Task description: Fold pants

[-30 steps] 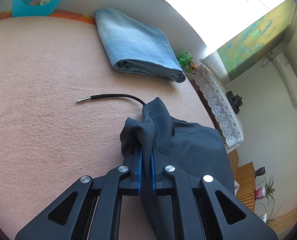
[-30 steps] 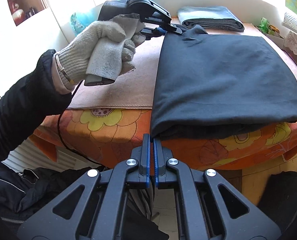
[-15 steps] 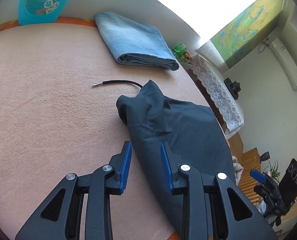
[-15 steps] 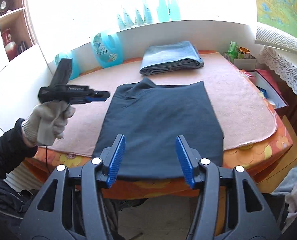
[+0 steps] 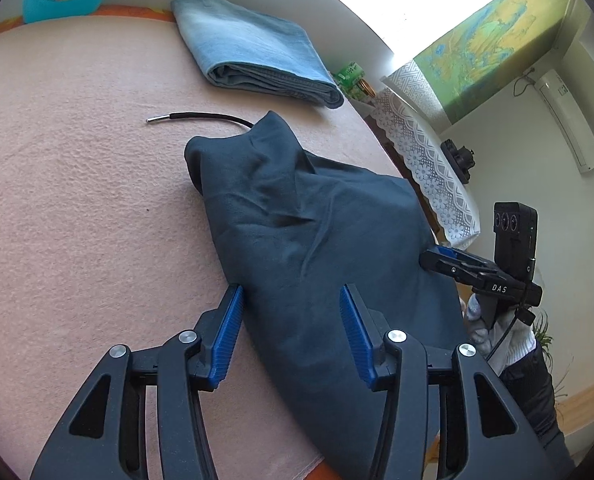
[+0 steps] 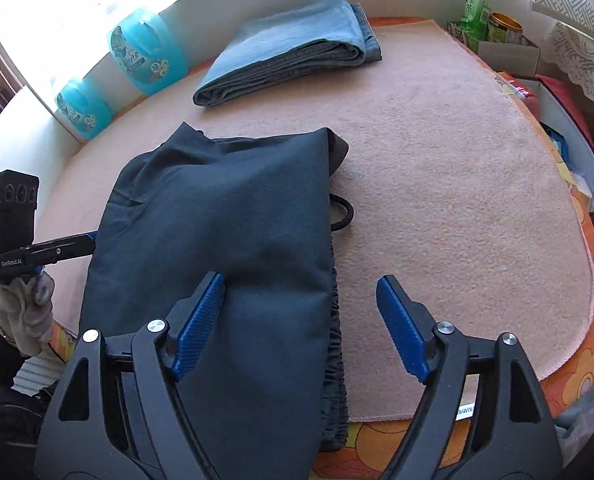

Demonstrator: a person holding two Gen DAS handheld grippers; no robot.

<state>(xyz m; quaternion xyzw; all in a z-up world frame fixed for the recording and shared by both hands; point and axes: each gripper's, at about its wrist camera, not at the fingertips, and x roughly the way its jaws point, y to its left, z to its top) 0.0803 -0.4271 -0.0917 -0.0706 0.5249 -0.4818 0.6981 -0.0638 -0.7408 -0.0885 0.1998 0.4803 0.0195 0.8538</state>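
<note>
Dark navy pants (image 5: 317,232) lie folded on the pink blanket (image 5: 77,200), with a rumpled corner at the far end and a drawstring (image 5: 201,117) sticking out. They also show in the right wrist view (image 6: 225,232), elastic waistband along the right edge. My left gripper (image 5: 291,320) is open and empty, its fingers straddling the near left edge of the pants. My right gripper (image 6: 301,320) is open and empty over the near right edge and waistband. Each gripper shows in the other's view, the right one (image 5: 449,262) and the left one (image 6: 73,245), both at the pants' edges.
Folded light blue jeans (image 5: 253,64) lie at the back of the blanket, also in the right wrist view (image 6: 293,48). Blue detergent bottles (image 6: 147,54) stand along the white wall. Boxes and cans (image 6: 493,28) sit off the right edge. The orange floral table edge (image 6: 577,368) is near.
Both grippers opened and let go of the pants, which now lie folded on the blanket. Both have since moved in over the near edges of the pants.
</note>
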